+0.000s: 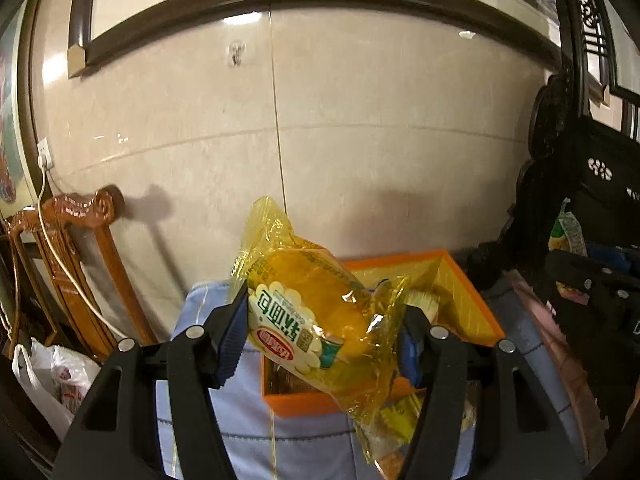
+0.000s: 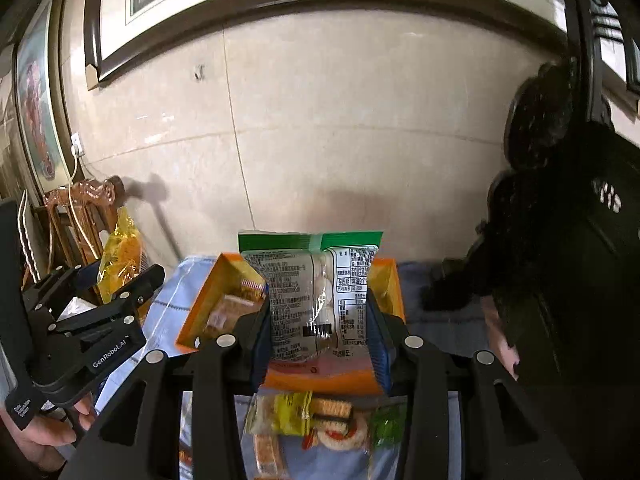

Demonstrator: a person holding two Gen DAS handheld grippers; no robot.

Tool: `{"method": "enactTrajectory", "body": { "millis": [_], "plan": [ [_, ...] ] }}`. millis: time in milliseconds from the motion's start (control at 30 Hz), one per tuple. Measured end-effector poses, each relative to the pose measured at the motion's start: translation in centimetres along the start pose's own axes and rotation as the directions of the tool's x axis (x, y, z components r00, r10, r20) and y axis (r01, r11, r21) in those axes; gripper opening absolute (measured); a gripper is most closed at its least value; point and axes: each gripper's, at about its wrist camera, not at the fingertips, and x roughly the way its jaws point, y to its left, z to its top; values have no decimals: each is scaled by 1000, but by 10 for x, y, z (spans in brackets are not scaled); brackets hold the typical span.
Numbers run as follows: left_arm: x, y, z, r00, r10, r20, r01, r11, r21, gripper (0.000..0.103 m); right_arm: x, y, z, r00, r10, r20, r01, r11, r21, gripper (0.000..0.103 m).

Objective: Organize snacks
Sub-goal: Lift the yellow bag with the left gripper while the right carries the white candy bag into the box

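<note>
My left gripper (image 1: 320,330) is shut on a yellow snack packet (image 1: 316,312) with a white label, held above the near edge of an orange box (image 1: 472,280). The same gripper (image 2: 116,284) and yellow packet (image 2: 120,256) show at the left of the right wrist view. My right gripper (image 2: 320,332) is shut on a clear packet with a green top (image 2: 316,292), held upright over the orange box (image 2: 204,300). The box holds a few wrapped snacks (image 2: 232,308).
The box stands on a light blue quilted cloth (image 1: 224,440). Loose snack packets (image 2: 312,420) lie on the cloth in front of the box. A carved wooden chair (image 1: 80,240) and white plastic bag (image 1: 60,376) are left; dark carved furniture (image 2: 560,240) is right.
</note>
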Motion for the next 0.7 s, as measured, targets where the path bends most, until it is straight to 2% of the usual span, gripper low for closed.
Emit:
{"method": "enactTrajectory", "body": {
  "millis": [300,633,700],
  "plan": [
    [21,-2,24,1000,-3,12,3,1000,1,60,13,-5,26,1000,-5,14,5,1000,-20,41],
    [72,-4,27,1000,9,-25,-8,1000,5,60,62,-13,34,1000,3,-25,-4,1000,-27,41],
    [86,-5,28,999,15,-31,-15,1000,7,64,77,-14,37,1000,8,-29,-9,999,-45,45]
  ]
}}
